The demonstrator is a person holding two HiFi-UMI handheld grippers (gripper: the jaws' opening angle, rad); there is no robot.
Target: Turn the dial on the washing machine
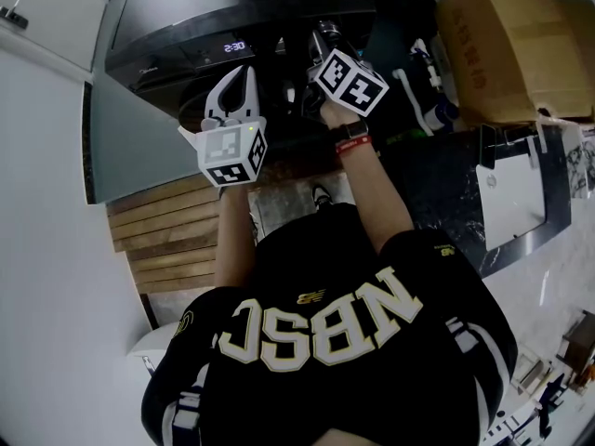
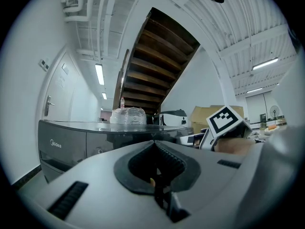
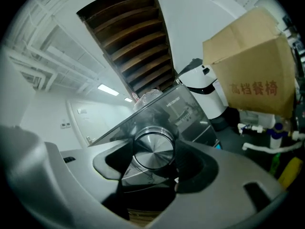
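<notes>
Nearest us is our black shirt (image 1: 316, 333), with both arms reaching forward over a wooden slat floor (image 1: 167, 240). Our left gripper (image 1: 242, 75) is held level in front of the washing machine (image 1: 177, 26), its jaws together with nothing between them. Beside it, a little farther on, our right gripper (image 1: 321, 37) is at the machine's front panel, tilted slightly downward. Its jaws stand wide and are closed on the round metal dial (image 3: 153, 149), one pad against each side of the rim. The dial sits on the dark panel, near a lit display (image 1: 234, 46). Beyond the machine, to the right, stands a large cardboard box (image 1: 507, 45).
</notes>
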